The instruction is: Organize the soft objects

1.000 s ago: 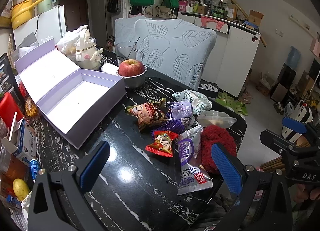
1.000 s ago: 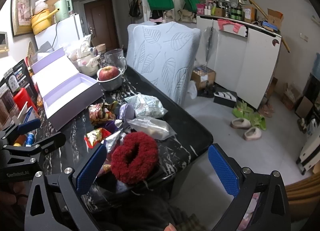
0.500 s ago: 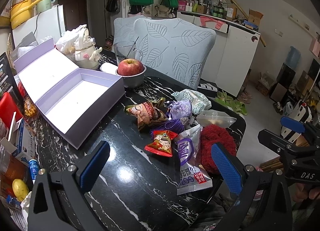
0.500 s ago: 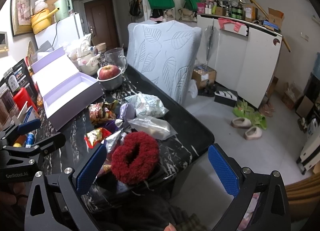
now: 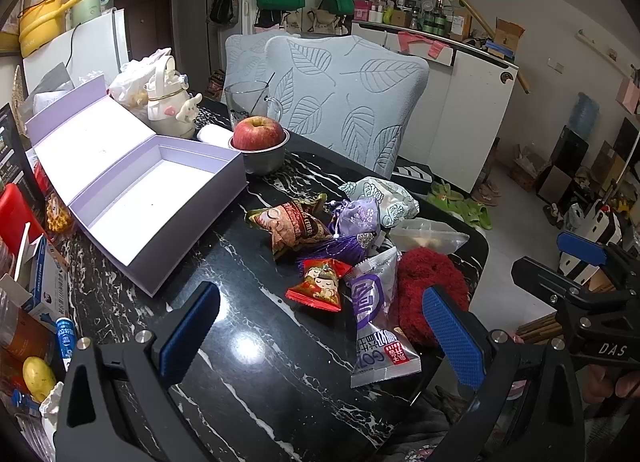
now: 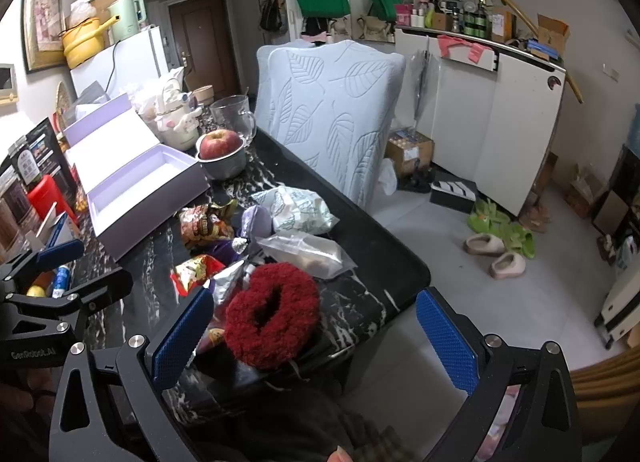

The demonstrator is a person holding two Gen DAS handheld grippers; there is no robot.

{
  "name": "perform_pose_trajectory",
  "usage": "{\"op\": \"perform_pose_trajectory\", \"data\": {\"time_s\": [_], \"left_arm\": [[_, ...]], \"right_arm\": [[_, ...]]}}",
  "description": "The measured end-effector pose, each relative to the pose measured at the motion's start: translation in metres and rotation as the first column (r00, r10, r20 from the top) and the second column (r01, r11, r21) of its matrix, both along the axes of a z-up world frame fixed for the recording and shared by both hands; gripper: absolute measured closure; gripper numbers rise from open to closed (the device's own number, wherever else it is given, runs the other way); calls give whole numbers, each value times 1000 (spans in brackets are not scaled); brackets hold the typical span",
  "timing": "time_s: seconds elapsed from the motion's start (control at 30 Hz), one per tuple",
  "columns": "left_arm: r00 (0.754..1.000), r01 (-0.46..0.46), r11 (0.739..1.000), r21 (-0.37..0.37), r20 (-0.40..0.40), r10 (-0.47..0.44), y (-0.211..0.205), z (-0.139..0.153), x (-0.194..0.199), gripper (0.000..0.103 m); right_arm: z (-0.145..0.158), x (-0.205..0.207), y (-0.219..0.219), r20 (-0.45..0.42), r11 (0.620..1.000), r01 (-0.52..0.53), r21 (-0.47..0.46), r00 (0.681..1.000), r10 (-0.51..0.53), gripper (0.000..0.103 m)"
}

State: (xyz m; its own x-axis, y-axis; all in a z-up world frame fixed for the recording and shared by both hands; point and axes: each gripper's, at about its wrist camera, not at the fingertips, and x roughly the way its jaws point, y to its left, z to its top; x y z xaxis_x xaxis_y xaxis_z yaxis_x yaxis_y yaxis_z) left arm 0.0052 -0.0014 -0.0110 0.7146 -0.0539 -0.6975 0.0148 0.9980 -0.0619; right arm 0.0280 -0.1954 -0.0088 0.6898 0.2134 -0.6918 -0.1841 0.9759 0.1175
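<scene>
A fluffy red scrunchie [image 6: 272, 318] [image 5: 428, 282] lies near the black marble table's [image 5: 248, 390] front corner. Beside it sit soft packets: a red snack pouch [image 5: 320, 285], a silver-purple packet [image 5: 378, 318], a brown cereal bag [image 5: 290, 223], a purple sachet [image 5: 356, 217], a leaf-print pouch [image 5: 386, 197] and a clear bag [image 6: 304, 248]. An open lilac box [image 5: 156, 197] stands empty at the left. My left gripper [image 5: 320, 336] hovers open above the table. My right gripper [image 6: 314, 336] is open just behind the scrunchie, holding nothing.
An apple in a metal bowl [image 5: 260, 143], a glass mug [image 5: 246, 103] and a white kettle [image 5: 170, 99] stand behind the box. Cartons and bottles [image 5: 36, 302] crowd the left edge. A leaf-patterned chair [image 5: 344, 101] stands at the far side. Slippers [image 6: 496, 254] lie on the floor.
Almost nothing differs; both views have shifted only very slightly and no object on the table has moved.
</scene>
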Motion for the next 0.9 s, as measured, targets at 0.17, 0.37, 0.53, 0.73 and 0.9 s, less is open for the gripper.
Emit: {"op": "perform_pose_trajectory", "data": {"time_s": [0.17,0.37,0.53,0.73,0.9], "left_arm": [[1000,0,1000,0,1,0,0,1,-1,0],[1000,1,1000,-1,1,-1,0,2,-1,0],[1000,6,1000,-3,-2,-6,-1,3,-3,0],[1000,8,1000,1,3,-8,-2,5,-8,0],[1000,9,1000,1,-7,-9,-3,1,-11,0]], "right_arm": [[-2,0,3,-2,1000,-3,-2,1000,3,0],[-4,0,4,0,1000,-5,0,1000,5,0],[-3,-1,4,0,1000,-6,7,1000,6,0],[-2,-5,5,3,1000,-12,12,1000,12,0],[-5,-10,4,-3,1000,-30,7,1000,30,0]]}}
